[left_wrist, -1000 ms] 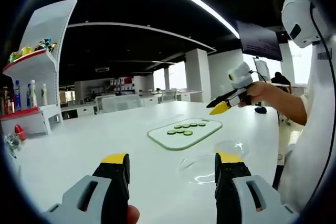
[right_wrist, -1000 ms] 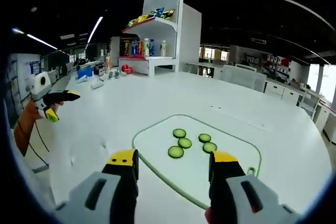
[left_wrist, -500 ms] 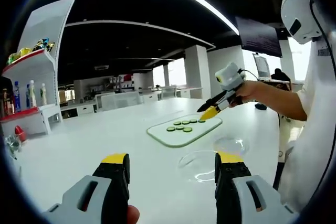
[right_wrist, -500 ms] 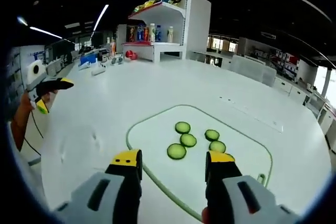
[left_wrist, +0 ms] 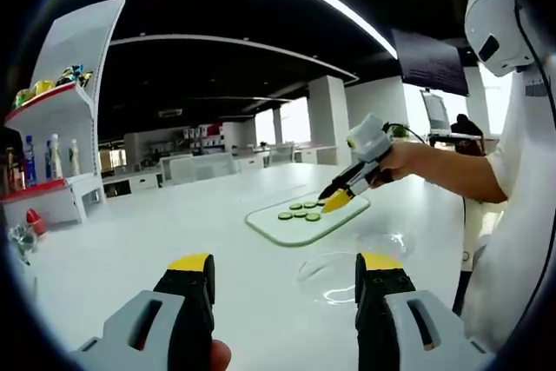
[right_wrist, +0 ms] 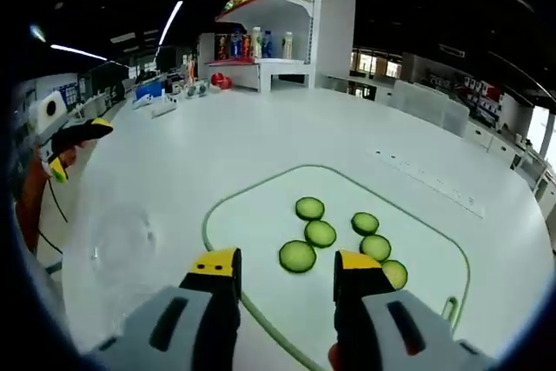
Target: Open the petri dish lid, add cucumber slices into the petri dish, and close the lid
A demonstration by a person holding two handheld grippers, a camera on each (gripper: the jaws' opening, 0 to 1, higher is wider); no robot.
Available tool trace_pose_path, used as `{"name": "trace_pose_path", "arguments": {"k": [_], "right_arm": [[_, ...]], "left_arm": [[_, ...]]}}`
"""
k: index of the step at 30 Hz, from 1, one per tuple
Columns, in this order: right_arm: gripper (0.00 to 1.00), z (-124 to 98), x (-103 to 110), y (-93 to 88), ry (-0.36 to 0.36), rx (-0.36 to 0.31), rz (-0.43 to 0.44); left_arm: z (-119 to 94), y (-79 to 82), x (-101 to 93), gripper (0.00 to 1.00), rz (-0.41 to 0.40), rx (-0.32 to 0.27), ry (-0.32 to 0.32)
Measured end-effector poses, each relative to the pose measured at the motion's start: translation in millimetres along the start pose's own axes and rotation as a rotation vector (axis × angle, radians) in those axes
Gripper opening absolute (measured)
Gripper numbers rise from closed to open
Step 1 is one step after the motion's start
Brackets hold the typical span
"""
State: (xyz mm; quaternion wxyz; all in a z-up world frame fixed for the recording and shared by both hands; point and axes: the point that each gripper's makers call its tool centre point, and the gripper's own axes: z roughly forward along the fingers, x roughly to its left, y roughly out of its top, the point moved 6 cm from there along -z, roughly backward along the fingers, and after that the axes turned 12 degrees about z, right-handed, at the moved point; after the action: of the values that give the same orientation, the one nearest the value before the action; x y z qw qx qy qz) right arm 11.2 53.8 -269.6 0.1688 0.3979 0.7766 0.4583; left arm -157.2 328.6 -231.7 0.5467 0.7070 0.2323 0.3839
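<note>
Lowered toward the cucumber slices [right_wrist: 298, 255], right gripper [right_wrist: 285, 263] jaws spread; left gripper [left_wrist: 285, 267] spread beside petri dish [left_wrist: 328, 275].

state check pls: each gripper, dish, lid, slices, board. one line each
left gripper: open, empty, hovering above the table.
right gripper: open, empty, low over the cutting board.
petri dish: uncovered, empty, on the table.
petri dish lid: off, lying beside the dish.
cucumber slices: lying flat on the board, none picked up.
cutting board: flat on the table, holding the slices.
</note>
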Motion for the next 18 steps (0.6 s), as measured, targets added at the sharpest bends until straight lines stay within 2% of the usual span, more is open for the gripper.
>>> {"name": "trace_pose_path", "arguments": {"k": [18], "right_arm": [[0.35, 19.5, -3.0, -8.1, -0.007, 0.028, 0.008]], "left_arm": [[-4.0, -2.4, -0.8, 0.65, -0.012, 0.01, 0.008]]}}
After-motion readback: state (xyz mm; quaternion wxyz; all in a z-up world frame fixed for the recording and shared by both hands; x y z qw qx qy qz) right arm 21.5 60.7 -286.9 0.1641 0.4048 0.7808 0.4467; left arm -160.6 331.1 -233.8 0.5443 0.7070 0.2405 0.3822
